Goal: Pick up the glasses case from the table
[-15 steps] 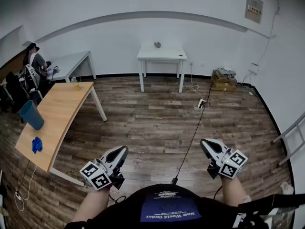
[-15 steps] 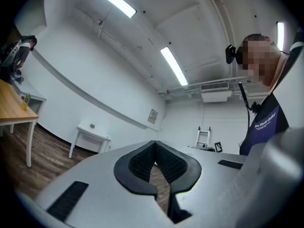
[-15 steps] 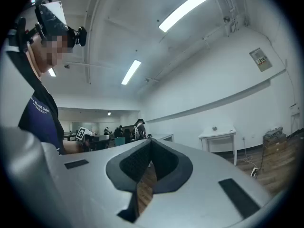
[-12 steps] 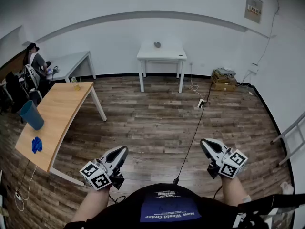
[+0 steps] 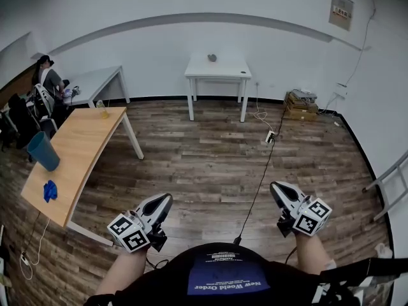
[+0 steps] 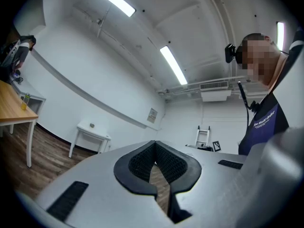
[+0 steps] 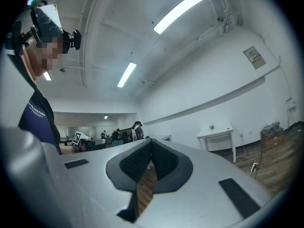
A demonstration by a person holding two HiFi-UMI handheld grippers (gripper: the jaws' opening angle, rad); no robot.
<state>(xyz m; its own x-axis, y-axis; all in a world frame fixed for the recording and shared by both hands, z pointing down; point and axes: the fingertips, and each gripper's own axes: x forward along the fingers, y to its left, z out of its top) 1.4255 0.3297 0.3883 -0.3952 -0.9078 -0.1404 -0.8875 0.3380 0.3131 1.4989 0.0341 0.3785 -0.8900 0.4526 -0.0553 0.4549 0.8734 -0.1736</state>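
Grey left gripper [image 5: 164, 203] at 7 o'clock and right gripper [image 5: 276, 191] at 5 o'clock both have their jaws together, empty. Wooden floor [image 5: 210, 158] stretches beyond them. At 12 o'clock, well apart, the small glasses case [image 5: 211, 58] rests on the white table [image 5: 228, 72].

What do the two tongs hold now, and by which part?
Nothing. The left tongs and right tongs are shut and empty; the small grey glasses case lies on the far white table.

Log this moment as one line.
left gripper: shut, empty | right gripper: shut, empty | likely case: on far white table | reach: not begun
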